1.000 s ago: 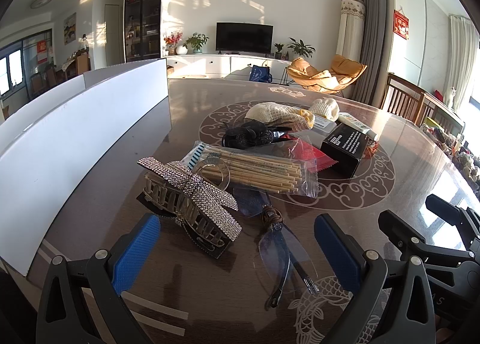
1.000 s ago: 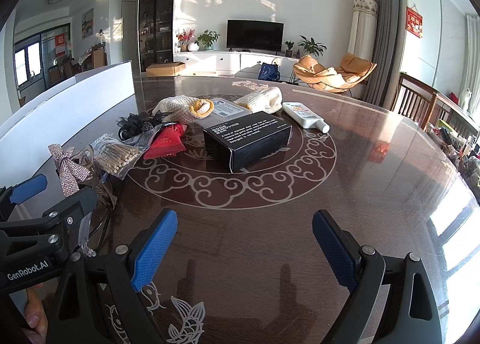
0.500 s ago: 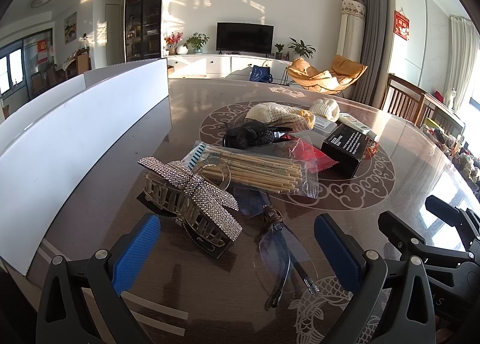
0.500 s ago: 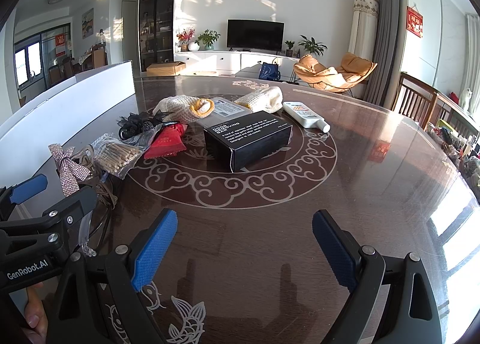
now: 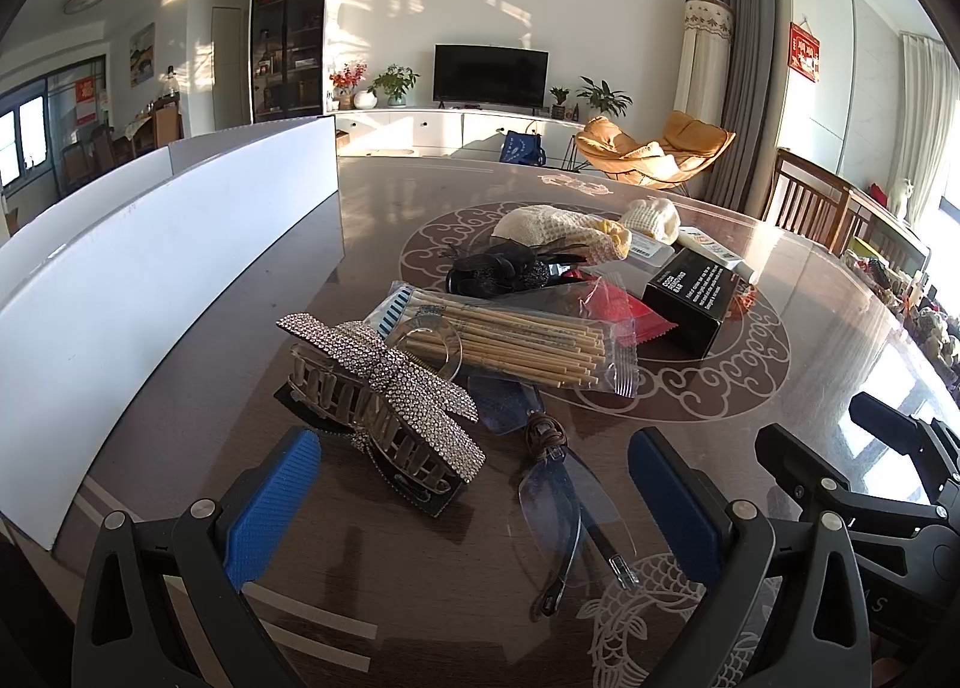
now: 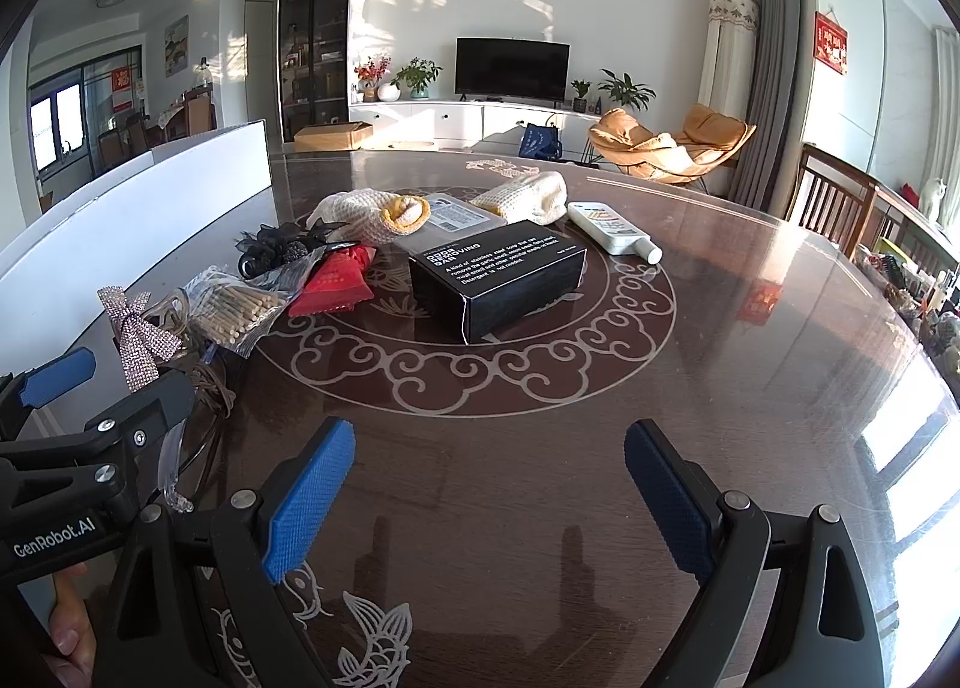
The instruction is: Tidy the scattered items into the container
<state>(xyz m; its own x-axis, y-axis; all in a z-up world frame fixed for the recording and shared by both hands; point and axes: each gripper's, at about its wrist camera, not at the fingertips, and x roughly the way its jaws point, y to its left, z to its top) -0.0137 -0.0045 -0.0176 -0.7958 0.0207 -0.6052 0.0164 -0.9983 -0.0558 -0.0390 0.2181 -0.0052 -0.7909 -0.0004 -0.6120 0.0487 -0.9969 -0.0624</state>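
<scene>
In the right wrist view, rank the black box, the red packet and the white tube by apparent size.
1. black box, clearly largest.
2. red packet and white tube: they look alike; the tube lies farther away, so no firm order.

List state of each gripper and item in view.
left gripper: open, empty
right gripper: open, empty
rhinestone hair clip: on table, closed
glasses: folded, on table
stick packet: sealed
black box: closed
white container: upright, no items visible inside
</scene>
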